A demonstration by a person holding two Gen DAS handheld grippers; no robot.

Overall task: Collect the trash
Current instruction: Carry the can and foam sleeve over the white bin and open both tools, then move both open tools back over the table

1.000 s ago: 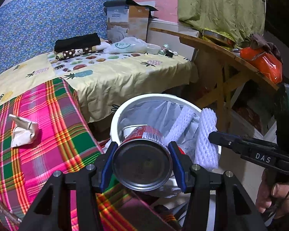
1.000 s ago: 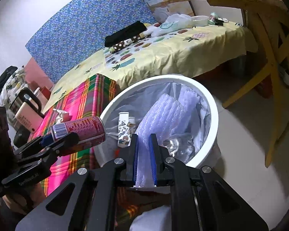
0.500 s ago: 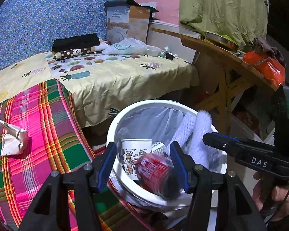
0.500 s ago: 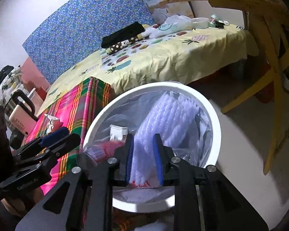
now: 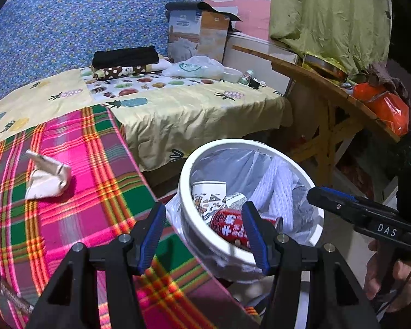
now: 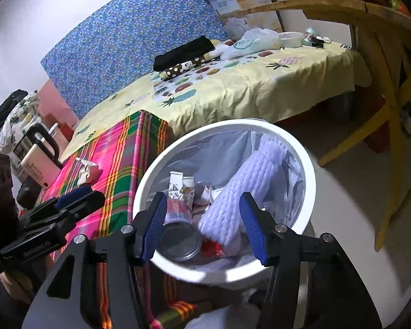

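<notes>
While both claws gape empty — right claw (image 6: 202, 230) just opening | "DAS" on its side | red can (image 5: 233, 227) binned

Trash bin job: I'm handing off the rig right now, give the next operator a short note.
Left tool: open, empty, over the bin's near rim.
Right tool: jaws just opened, clear of the white foam net, which stands in the bin.
Done: red can, foam net and paper cup are in the bin.
Left: crumpled paper lies on the plaid blanket.
</notes>
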